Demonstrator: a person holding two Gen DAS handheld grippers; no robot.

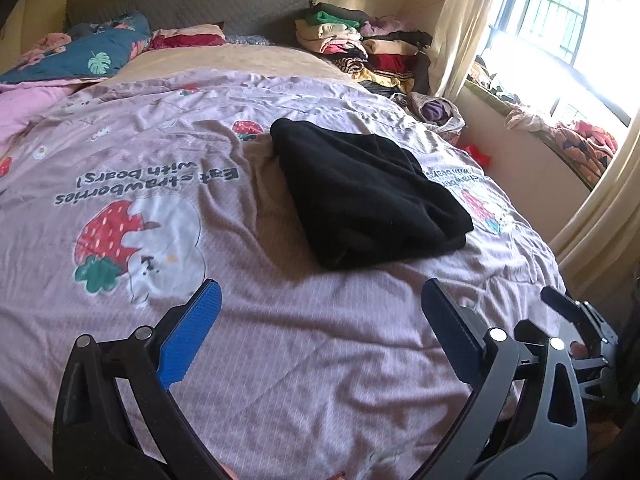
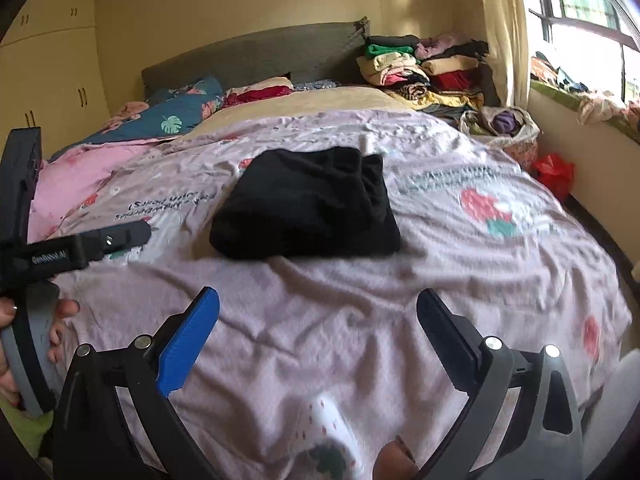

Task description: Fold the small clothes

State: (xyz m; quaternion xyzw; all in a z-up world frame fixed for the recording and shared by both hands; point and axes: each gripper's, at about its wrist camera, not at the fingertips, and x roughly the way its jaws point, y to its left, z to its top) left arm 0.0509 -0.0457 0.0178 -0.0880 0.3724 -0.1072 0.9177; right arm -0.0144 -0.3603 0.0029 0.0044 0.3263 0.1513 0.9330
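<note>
A black garment (image 1: 368,196) lies folded into a thick rectangle on the lilac strawberry-print bedspread (image 1: 160,160). It also shows in the right wrist view (image 2: 308,204), in the middle of the bedspread (image 2: 460,280). My left gripper (image 1: 322,300) is open and empty, held above the bedspread just short of the garment's near edge. My right gripper (image 2: 318,308) is open and empty, also short of the garment. The left gripper's body (image 2: 76,248) shows at the left of the right wrist view, and the right gripper's tip (image 1: 560,304) at the lower right of the left wrist view.
A pile of folded clothes (image 1: 360,48) sits at the far right corner by the grey headboard (image 1: 180,4). A blue leaf-print quilt (image 1: 80,56) and pink bedding (image 1: 20,108) lie far left. A window ledge with clothes (image 1: 560,132) runs along the right.
</note>
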